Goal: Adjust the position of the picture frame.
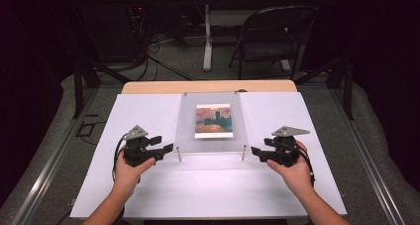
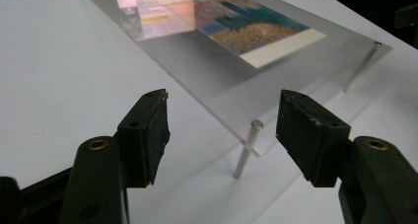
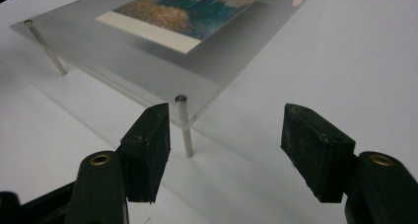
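Plate: a clear acrylic plate (image 1: 210, 121) is standing on thin metal legs at the middle of the white counter (image 1: 148, 190), lying flat, its long axis running away from the person.
Picture: a painted print (image 1: 213, 120) with a white border is lying under the plate, upright as seen from the person's side; orange sky, teal towers.
Writing: none is readable; in the left tool view a pale reflection with small marks is showing on the plate (image 2: 207, 46), too blurred to read.
Left tool (image 1: 168, 149): standing wide, nothing between the jaws, aiming at the plate's near-left leg (image 2: 245, 152).
Right tool (image 1: 256, 151): standing wide, holding nothing, aiming at the near-right leg (image 3: 185, 125).
High view: showing a folding chair (image 1: 272, 36) and cables on the floor beyond the counter.
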Motion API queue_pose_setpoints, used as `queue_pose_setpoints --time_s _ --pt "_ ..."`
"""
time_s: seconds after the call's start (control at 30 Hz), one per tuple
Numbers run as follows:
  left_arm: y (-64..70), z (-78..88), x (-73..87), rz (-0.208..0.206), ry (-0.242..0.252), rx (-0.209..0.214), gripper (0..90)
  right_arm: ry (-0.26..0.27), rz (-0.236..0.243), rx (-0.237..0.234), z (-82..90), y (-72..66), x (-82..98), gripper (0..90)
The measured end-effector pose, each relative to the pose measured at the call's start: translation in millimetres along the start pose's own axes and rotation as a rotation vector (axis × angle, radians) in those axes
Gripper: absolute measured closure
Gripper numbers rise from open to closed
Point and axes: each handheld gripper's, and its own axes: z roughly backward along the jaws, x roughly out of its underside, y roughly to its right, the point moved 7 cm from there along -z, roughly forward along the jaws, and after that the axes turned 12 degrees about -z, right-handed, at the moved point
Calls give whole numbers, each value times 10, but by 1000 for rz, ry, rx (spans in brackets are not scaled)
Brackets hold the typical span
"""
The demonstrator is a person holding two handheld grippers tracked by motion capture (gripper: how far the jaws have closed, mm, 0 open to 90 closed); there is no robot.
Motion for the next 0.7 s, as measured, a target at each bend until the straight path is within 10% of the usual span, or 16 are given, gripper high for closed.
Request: queue_pose_setpoints --time_s 0.33,0.7 --pt "-359 -265 -249 49 -24 -25 370 -4 11 28 -236 142 -386 352" --pt "-600 -577 -385 92 -50 -34 370 -30 -84 59 -596 420 -612 349"
